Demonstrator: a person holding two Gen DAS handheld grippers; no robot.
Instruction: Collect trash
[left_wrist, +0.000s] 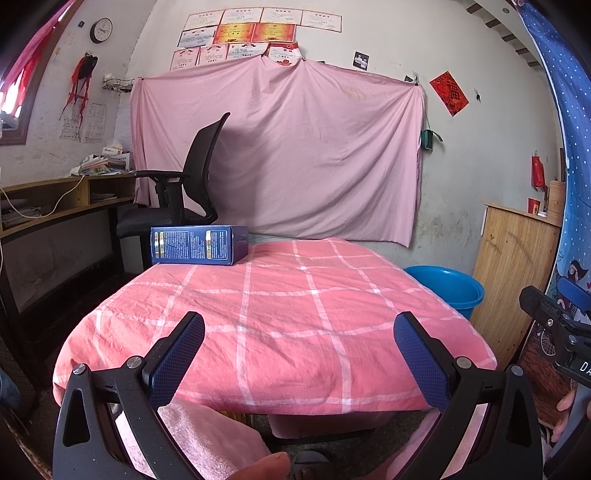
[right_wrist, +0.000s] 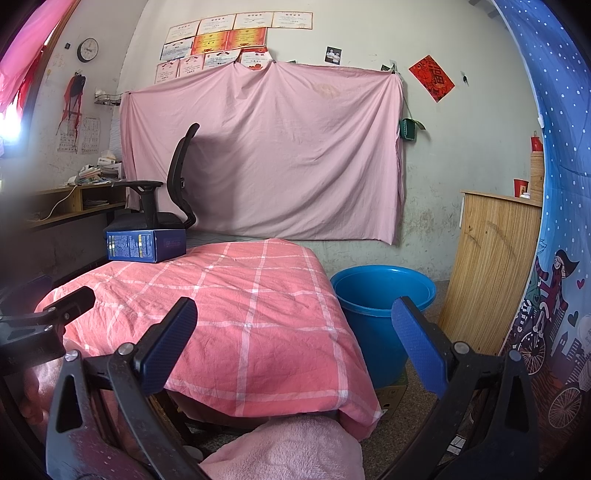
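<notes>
Blue box (left_wrist: 199, 244) before black chair (left_wrist: 184, 184)

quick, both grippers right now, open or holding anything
left gripper: open, empty, over the pink checked tablecloth.
right gripper: open, empty, near the blue plastic bucket.

My left gripper (left_wrist: 299, 336) is level and pointed forward, its jaws spread wide with nothing between the blue pads (left_wrist: 177, 360); my right gripper (right_wrist: 295, 332) sits in the same pose, jaws equally wide and empty, blue pads (right_wrist: 419, 341) facing each other across the gap; each one shows at the edge of the other's view, so they are side by side, apart and not touching; fingertips of a hand (left_wrist: 565, 415) show beside the right gripper's body.
</notes>
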